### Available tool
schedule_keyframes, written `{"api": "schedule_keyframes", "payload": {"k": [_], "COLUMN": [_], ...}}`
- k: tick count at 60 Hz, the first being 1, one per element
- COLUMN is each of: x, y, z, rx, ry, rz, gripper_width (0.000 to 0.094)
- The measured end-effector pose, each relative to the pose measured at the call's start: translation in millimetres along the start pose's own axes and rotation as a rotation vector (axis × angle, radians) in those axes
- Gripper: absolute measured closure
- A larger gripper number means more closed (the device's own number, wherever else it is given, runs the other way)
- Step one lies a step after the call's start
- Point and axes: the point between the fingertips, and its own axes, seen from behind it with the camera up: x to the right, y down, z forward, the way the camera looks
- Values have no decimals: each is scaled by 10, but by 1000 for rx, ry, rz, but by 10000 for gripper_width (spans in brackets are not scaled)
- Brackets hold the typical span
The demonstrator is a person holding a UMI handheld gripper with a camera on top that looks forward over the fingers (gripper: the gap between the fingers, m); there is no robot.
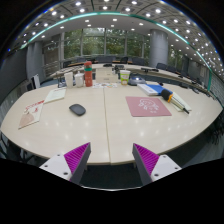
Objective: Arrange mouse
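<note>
A broad, pale beige counter (110, 125) is stretching across the room, and most of what is sitting on it is lying well beyond the tool (110, 160).

Starting at about ten o'clock from the tool, a loose spread of papers and a booklet with reddish print (32, 112) is lying near the counter's left edge, with another white sheet (55, 96) resting just past it. Next, at about eleven o'clock, the dark grey oval computer mouse (77, 109) is sitting on bare counter, well apart from the tool and to the left of its fingers, with nothing standing between the two. Farther back, near twelve o'clock, a cluster of bottles and cups (88, 76) is standing upright by the far edge. At about one o'clock a flat pink rectangular mat (148, 106) is lying on the counter, and beyond it, at two o'clock, a pile of books and blue-and-white papers (165, 94) is crowding the right side.

The tool is hovering over the near edge with its two fingers spread wide, purple pads (76, 155) facing inward, and gripping nothing.
</note>
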Motion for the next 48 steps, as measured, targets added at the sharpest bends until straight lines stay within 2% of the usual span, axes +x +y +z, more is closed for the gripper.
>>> {"api": "schedule_keyframes", "payload": {"k": [9, 19, 30, 43, 48], "x": [-834, -1429, -1660, -1741, -1766], "y": [-279, -614, -909, -1177, -1250], "z": [760, 1554, 2166, 2575, 2700], "rx": [15, 19, 14, 15, 16], "ry": [-76, -85, -67, -63, -68], "rz": [-23, -48, -85, -122, -128], "gripper_width": [79, 78, 78, 85, 116]}}
